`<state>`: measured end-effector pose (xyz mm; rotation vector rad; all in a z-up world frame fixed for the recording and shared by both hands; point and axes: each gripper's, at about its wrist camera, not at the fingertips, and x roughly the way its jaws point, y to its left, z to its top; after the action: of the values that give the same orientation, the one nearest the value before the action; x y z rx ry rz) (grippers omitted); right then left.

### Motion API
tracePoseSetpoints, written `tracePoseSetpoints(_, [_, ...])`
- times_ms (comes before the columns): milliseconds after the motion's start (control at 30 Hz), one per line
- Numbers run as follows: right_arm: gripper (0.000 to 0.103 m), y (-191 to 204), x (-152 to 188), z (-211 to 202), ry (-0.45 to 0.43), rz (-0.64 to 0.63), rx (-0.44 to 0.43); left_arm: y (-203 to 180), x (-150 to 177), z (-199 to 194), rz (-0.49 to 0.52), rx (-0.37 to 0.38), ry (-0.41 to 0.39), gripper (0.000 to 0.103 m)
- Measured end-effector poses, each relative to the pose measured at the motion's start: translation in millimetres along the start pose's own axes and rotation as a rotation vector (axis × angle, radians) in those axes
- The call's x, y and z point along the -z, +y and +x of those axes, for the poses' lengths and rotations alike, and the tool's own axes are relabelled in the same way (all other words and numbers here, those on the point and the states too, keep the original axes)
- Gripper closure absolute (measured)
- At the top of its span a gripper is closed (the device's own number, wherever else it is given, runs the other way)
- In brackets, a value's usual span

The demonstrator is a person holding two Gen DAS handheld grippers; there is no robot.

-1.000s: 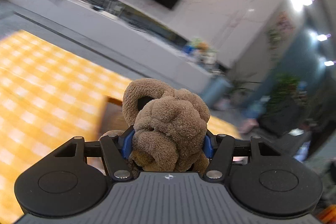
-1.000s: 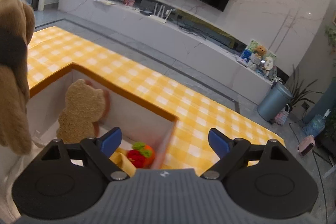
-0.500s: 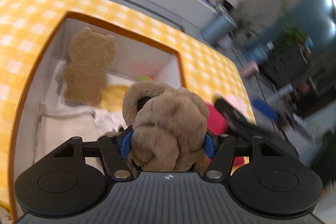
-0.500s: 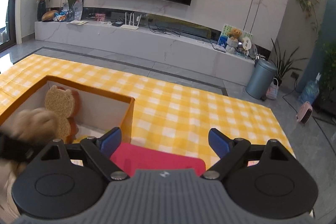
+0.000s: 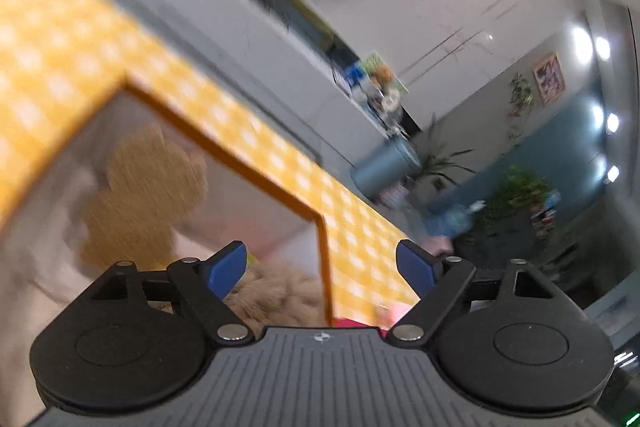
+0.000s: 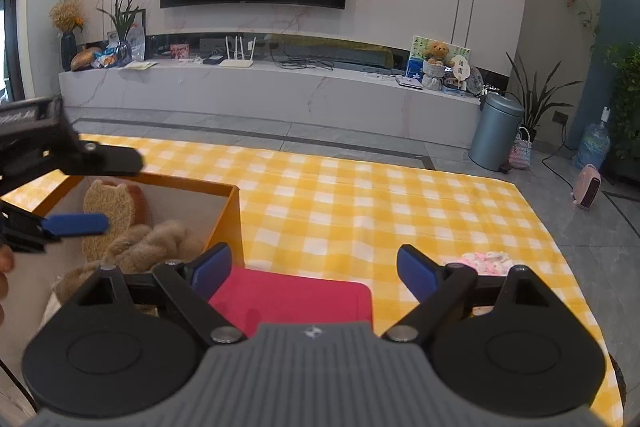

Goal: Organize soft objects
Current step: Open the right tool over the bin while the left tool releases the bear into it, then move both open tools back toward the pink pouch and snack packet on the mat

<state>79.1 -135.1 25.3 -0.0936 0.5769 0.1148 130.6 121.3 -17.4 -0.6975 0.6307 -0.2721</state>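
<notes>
The brown plush toy (image 6: 148,247) now lies inside the orange-rimmed box (image 6: 230,215) beside a flat bear cushion (image 6: 112,215); the left gripper (image 5: 320,267) fingers are opening, nothing between them; the right gripper (image 6: 312,269) gapes empty; red cloth (image 6: 292,301) and pink item (image 6: 486,261) remain on the desk (image 6: 360,211).

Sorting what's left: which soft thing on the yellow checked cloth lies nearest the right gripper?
The red cloth, flat just ahead of the right gripper. The pink-and-white soft toy lies further right; the plush bear is already in the box.

No readable text (one blurred mark).
</notes>
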Motion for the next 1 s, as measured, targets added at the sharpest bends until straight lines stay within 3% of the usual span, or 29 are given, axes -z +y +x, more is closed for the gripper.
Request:
tracePoseSetpoints(133, [0.015, -3.8, 0.9, -4.9, -0.004, 0.024, 0.002, -29.5, 8.3, -19.9, 0.265, -0.157, -0.093, 0.003])
tracePoseSetpoints(233, [0.015, -4.6, 0.7, -7.9, -0.007, 0.023, 0.003, -51.2, 16.9, -30.2, 0.397, -0.234, -0.112, 0.003])
tracePoseSetpoints(500, [0.015, -10.8, 0.4, -23.1, -0.037, 0.034, 0.008, -83.8, 34.2, -43.4, 0.523, -0.313, -0.110, 0.003])
tracePoseSetpoints(733, [0.015, -26.1, 1.0, -40.0, -0.061, 0.040, 0.048, -94.4, 35.6, -36.0, 0.571, -0.329, -0.109, 0.003])
tracePoseSetpoints(867, [0.015, -43.0, 1.4, -51.1, -0.073, 0.043, 0.080, -104.6, 40.6, -29.8, 0.589, -0.359, -0.043, 0.005])
tracePoseSetpoints(1000, [0.014, -65.5, 5.2, -64.1, -0.079, 0.048, 0.124, -115.3, 50.6, -29.8, 0.609, -0.342, -0.022, 0.008])
